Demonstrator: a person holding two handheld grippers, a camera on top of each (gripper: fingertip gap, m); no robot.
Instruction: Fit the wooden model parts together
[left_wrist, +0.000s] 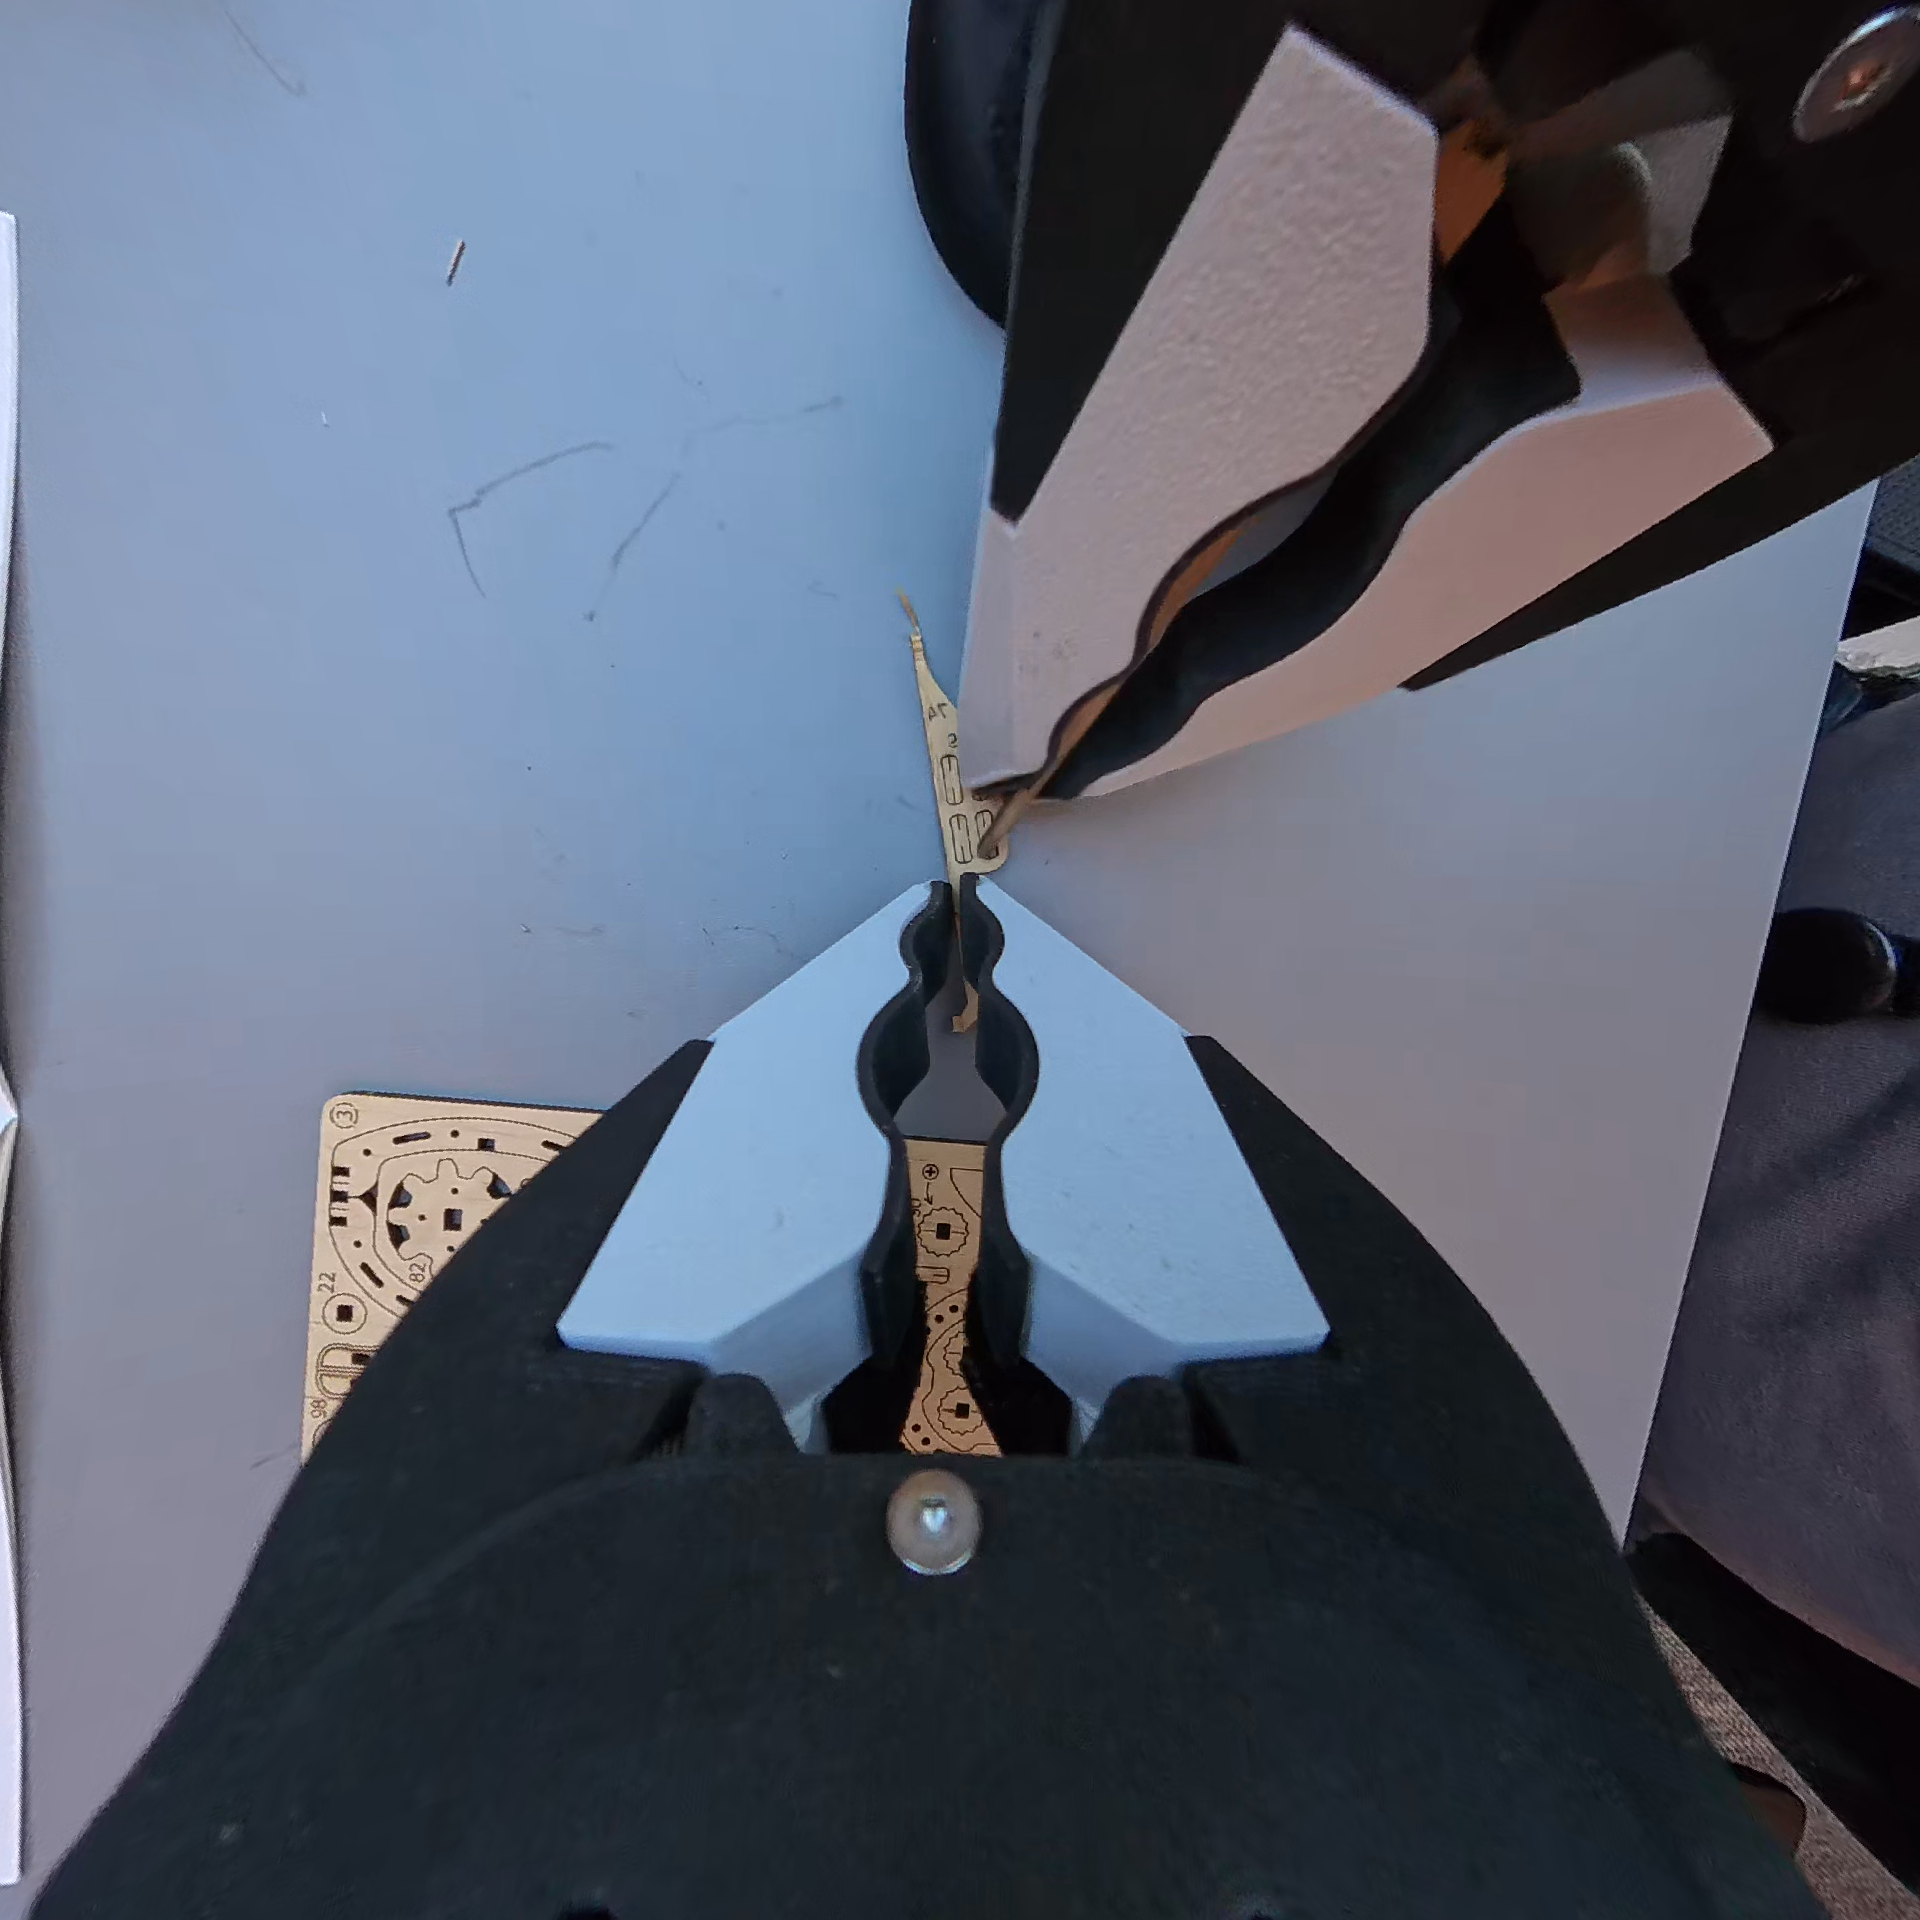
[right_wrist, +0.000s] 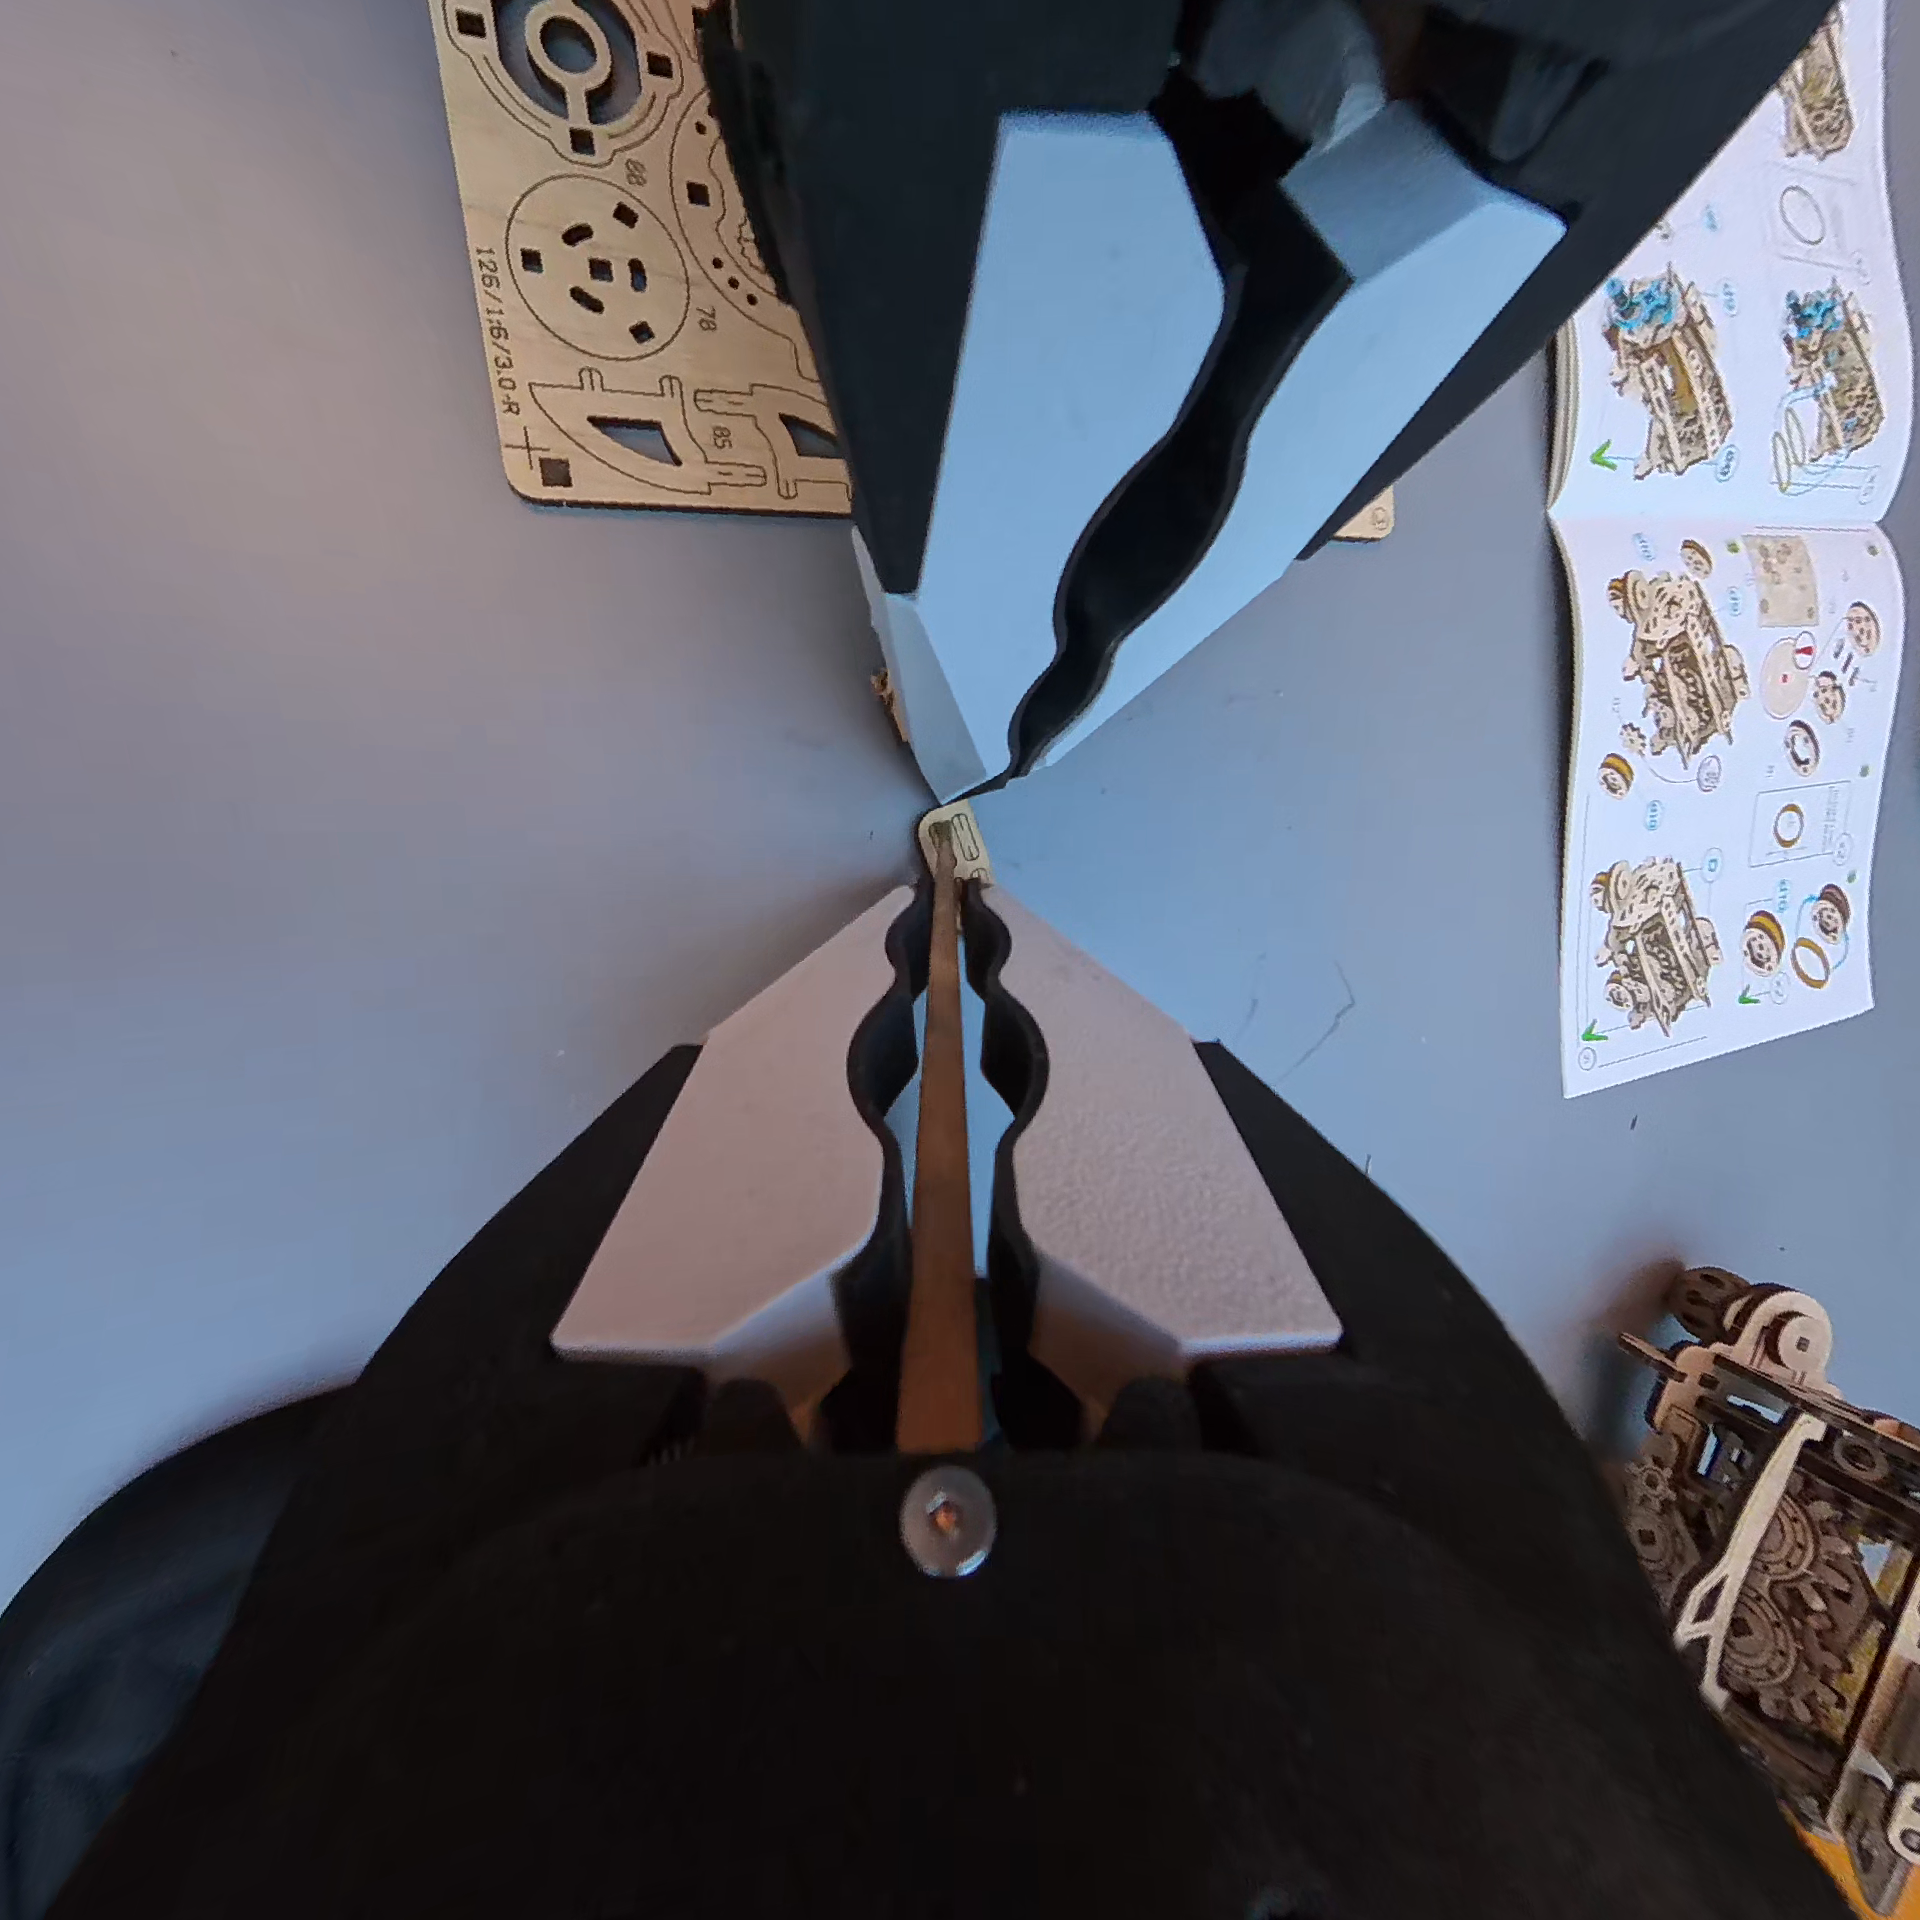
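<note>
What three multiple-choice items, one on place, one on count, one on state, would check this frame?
1. Where is the instruction booklet in the right wrist view?
A. Right edge
B. Bottom left
C. Under the sheet

2. How many tools hold wood?
A. None
B. One
C. Two

3. The right tool is:
A. Wide open
B. Shut on a wooden stick
C. Out of view

Key: A, it lies open at the right edge, apart from the wooden parts sheet; C, the left tool pinches a thin wooden part and the right one grips the stick; B, its fingers close on the stick.
</note>
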